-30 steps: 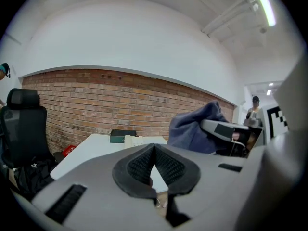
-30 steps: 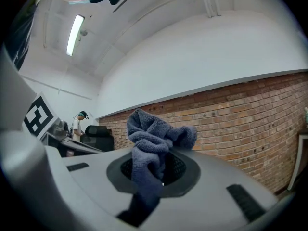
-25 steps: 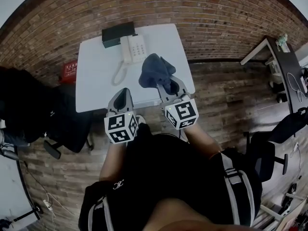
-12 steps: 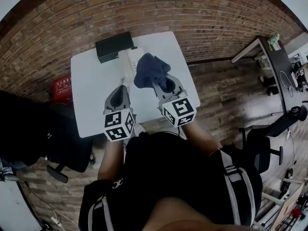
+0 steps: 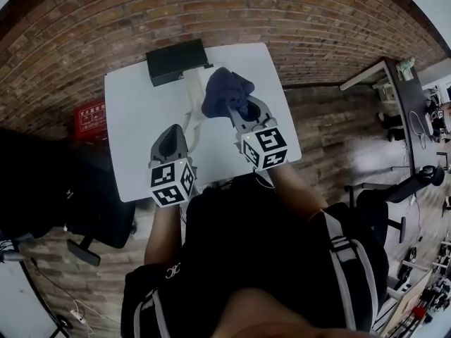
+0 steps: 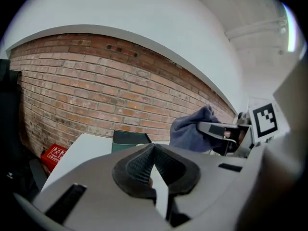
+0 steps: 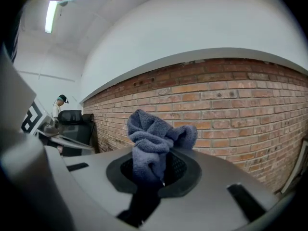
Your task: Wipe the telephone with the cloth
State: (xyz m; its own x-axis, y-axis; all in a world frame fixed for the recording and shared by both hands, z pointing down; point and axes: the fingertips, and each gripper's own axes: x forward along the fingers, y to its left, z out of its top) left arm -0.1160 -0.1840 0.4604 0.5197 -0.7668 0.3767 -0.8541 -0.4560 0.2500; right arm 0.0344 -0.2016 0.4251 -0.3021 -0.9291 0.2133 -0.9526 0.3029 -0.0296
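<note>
— Where's the cloth?
— My right tool (image 5: 242, 113) pinches the cloth (image 5: 224, 94) above the telephone (image 5: 192, 90), which sits on the white surface (image 5: 134, 129).
— And the left?
— My left tool (image 5: 171, 139) hovers beside it, pressed together, empty.

Brick wall (image 7: 240, 105), white table (image 5: 134, 118).

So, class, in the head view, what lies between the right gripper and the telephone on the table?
The blue cloth. It is bunched in the right gripper's jaws and hides much of the telephone in the head view. Whether it touches the telephone cannot be told.
</note>
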